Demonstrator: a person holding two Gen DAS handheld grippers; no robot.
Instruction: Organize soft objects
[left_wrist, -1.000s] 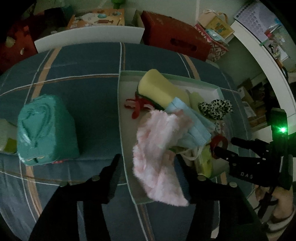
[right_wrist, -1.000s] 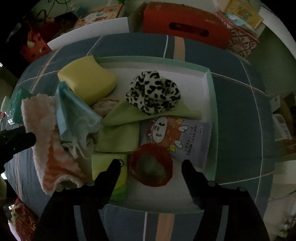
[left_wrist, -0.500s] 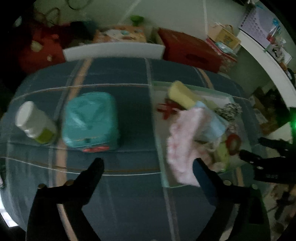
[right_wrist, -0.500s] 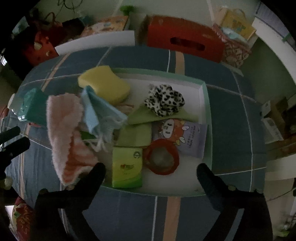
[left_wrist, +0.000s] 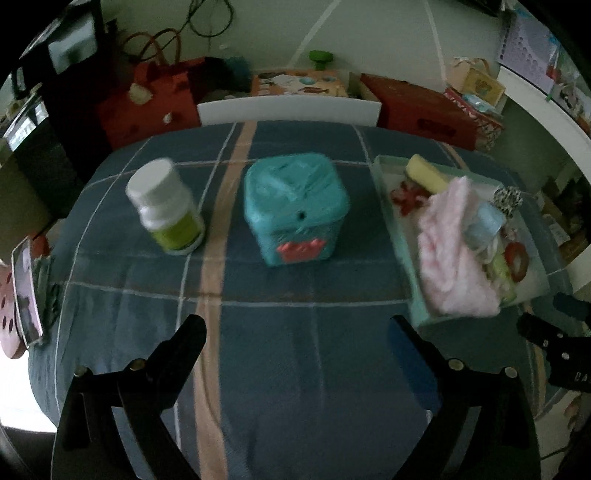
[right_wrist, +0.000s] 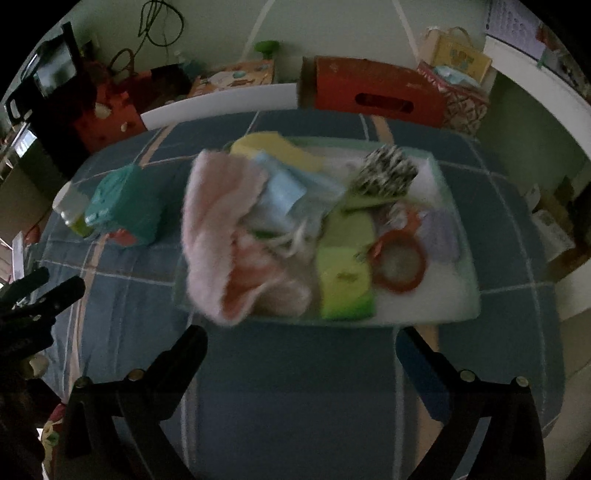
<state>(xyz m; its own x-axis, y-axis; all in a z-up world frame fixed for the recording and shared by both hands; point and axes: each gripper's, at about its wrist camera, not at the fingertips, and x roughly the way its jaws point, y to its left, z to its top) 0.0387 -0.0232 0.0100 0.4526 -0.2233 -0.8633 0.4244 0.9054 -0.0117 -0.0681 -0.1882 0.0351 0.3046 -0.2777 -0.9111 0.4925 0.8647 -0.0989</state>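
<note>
Starting at nine o'clock in your left camera, the white-capped bottle (left_wrist: 166, 212) stands upright on the checked table (left_wrist: 295, 369), and the teal box (left_wrist: 295, 214) sits just beside it toward the middle; neither looks soft, so they probably stay outside the tray. At about three o'clock the pale green tray (left_wrist: 417, 314) holds the soft things in a heap: the pink towel (right_wrist: 218, 236) droops over its near rim, likely because it was dropped there loosely, with the blue cloth (right_wrist: 284, 192) and yellow sponge (right_wrist: 273, 147) behind it and the spotted scrunchie (right_wrist: 388, 171) toward one o'clock. Your left gripper (left_wrist: 295, 332) hangs over bare cloth, its fingers (left_wrist: 184, 343) having just spread wide, with nothing between them. Your right gripper (right_wrist: 301, 339) sits before the tray's near edge, fingers likewise just opened fully and empty.
</note>
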